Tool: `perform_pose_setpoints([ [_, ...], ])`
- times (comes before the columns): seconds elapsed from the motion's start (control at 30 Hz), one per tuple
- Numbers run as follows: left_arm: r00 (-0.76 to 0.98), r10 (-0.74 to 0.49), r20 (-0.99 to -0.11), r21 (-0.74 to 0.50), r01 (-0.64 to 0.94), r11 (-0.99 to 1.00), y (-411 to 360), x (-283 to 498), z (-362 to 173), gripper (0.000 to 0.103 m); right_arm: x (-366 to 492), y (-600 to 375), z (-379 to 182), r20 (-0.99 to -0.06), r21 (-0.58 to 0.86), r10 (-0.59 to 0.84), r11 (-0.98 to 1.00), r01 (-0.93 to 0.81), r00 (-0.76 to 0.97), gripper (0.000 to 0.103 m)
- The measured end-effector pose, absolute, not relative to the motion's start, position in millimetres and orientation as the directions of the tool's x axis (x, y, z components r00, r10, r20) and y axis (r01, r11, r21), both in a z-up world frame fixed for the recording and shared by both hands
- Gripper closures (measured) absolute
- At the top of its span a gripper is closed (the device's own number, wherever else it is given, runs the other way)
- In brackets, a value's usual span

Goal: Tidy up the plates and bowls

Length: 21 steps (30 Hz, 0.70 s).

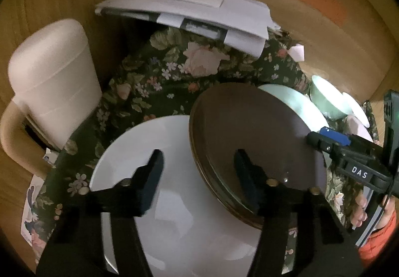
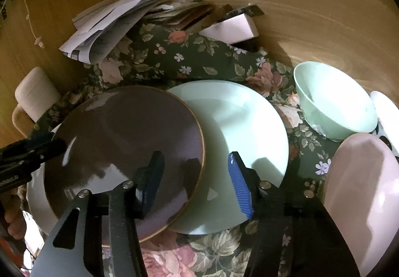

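Observation:
A dark brown plate (image 1: 249,127) (image 2: 124,132) with a gold rim overlaps a white plate (image 1: 174,214) on its left and a mint green plate (image 2: 244,127) on its right. My left gripper (image 1: 199,177) straddles the brown plate's left rim, one finger over the white plate and one over the brown. There is a gap on both sides, so it is open. My right gripper (image 2: 195,182) straddles the opposite rim in the same way, between the brown plate and the mint plate, and is also open. A mint bowl (image 2: 336,107) stands at the right.
A floral cloth (image 1: 162,77) covers the table. A cream lidded jug (image 1: 54,82) stands at the left. A pile of papers (image 1: 187,7) and a white box (image 2: 232,27) lie at the back. A pale pink dish (image 2: 361,189) sits near right, close to my right gripper.

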<state>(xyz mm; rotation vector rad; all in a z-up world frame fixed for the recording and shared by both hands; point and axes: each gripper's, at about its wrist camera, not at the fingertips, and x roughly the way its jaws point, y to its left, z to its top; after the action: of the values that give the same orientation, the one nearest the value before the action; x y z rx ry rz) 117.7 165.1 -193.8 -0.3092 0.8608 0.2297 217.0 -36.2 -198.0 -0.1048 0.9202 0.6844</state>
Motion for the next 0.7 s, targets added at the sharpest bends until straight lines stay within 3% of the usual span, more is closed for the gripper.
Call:
perform_pose_setpoints([
  [0.2,0.619,0.05,-0.784,-0.183,-0.307,0.934,162.5,123.7,-198.2,0.067,222.1,-34.0,-206.6,-0.774,0.209,0.495,0.788,-0.579,0.395,0.062],
  [0.47,0.62,0.038,-0.784,-0.178,-0.283,0.943,156.6,129.5,-198.4,0.071,227.3,-31.2,-214.7,-0.773,0.273,0.532,0.77,-0.577,0.344,0.073],
  [0.7,0.609,0.044,-0.792,-0.165,-0.282,0.945,154.9,133.7,-195.9,0.071,226.9,-30.7,-216.7,-0.77,0.299,0.542,0.772,-0.561,0.335,0.073],
])
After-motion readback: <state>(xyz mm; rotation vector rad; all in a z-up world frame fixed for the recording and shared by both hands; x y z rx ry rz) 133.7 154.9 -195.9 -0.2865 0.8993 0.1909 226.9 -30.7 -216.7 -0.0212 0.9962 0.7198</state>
